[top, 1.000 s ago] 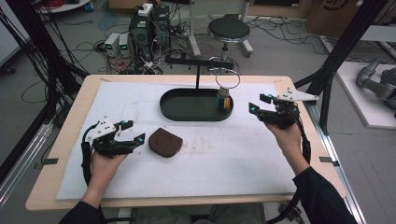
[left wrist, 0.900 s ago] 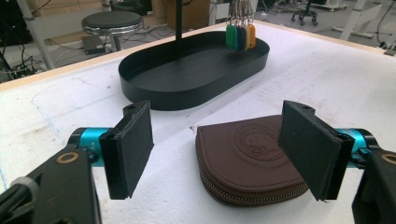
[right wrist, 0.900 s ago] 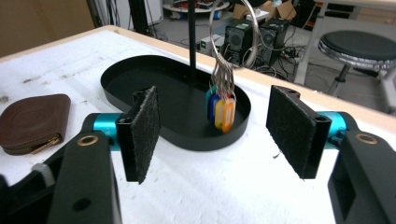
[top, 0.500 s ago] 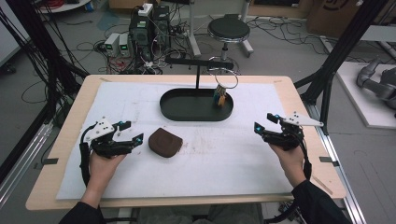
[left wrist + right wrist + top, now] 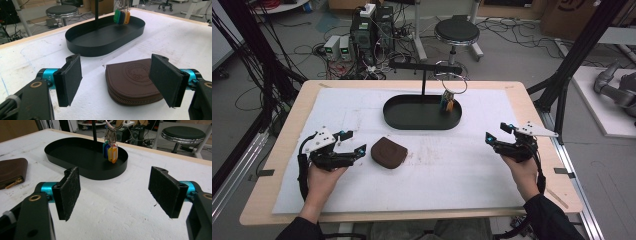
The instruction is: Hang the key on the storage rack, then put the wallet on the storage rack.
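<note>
Brown pouch (image 5: 388, 152), rounded, zip along its edge, round stamp on top, lies flat on the bench (image 5: 472, 175) in front of the black tray (image 5: 422, 120). I see the left hand-held gripper (image 5: 354, 149) low just beside it, jaws spread, pouch ahead between them, untouched. Right hand-held gripper (image 5: 498, 135) rests low, well apart, jaws just opened wide, nothing between.

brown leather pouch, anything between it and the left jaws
Nothing visible. The brown zipped leather pouch lies on the white table cover just ahead of the open left gripper, with bare cover between.
</note>
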### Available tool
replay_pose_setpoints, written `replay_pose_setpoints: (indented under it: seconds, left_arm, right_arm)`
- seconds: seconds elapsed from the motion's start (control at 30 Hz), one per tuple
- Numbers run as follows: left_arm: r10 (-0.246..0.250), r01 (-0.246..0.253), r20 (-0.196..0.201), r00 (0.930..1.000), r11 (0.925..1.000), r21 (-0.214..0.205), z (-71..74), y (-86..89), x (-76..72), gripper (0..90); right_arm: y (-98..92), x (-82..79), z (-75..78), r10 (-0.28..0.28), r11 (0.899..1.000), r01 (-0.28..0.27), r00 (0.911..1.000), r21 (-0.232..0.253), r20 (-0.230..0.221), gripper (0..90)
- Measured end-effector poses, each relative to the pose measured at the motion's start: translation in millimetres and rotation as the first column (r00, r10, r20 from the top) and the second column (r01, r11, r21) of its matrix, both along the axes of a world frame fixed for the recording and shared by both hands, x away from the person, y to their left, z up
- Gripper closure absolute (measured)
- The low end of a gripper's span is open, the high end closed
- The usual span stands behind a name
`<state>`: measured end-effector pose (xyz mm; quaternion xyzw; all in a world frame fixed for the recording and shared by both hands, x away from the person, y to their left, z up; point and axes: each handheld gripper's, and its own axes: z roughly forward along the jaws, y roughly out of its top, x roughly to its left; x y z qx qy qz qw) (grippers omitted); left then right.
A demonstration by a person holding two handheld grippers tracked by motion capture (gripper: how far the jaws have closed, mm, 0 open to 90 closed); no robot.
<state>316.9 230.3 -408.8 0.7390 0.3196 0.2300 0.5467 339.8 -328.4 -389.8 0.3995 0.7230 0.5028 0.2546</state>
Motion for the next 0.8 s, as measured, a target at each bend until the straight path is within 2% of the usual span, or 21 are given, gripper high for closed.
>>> replay_pose_setpoints:
  seconds: [0.2, 0.33, 0.7, 0.8]
  left_arm:
    - [-0.008, 0.008, 0.0, 1.0, 1.0, 0.006, -0.4, -2.6, 2.5, 26.3]
    - [-0.014, 0.014, -0.001, 0.9999, 0.9999, -0.007, -0.4, -1.8, 2.1, 26.3]
    - [0.0, 0.0, 0.004, 1.0, 0.9999, -0.013, 1.5, -2.8, 1.2, 26.3]
    - [0.002, -0.002, -0.005, 1.0, 0.9998, -0.021, 2.0, -4.8, 3.7, 26.3]
  right_arm:
    - [-1.2, -2.3, 0.0, -0.003, 1.0, 0.003, 1.0, -0.015, 0.008, 26.2]
    - [-2.1, 0.4, -1.4, -0.014, 1.0, 0.014, 0.9999, -0.021, 0.0, 26.3]
    - [-4.9, 2.4, -4.0, -0.029, 0.999, 0.029, 0.9996, -0.028, -0.006, 26.9]
    - [-5.8, 2.8, -4.2, -0.031, 0.999, 0.031, 0.9995, -0.03, -0.002, 26.9]
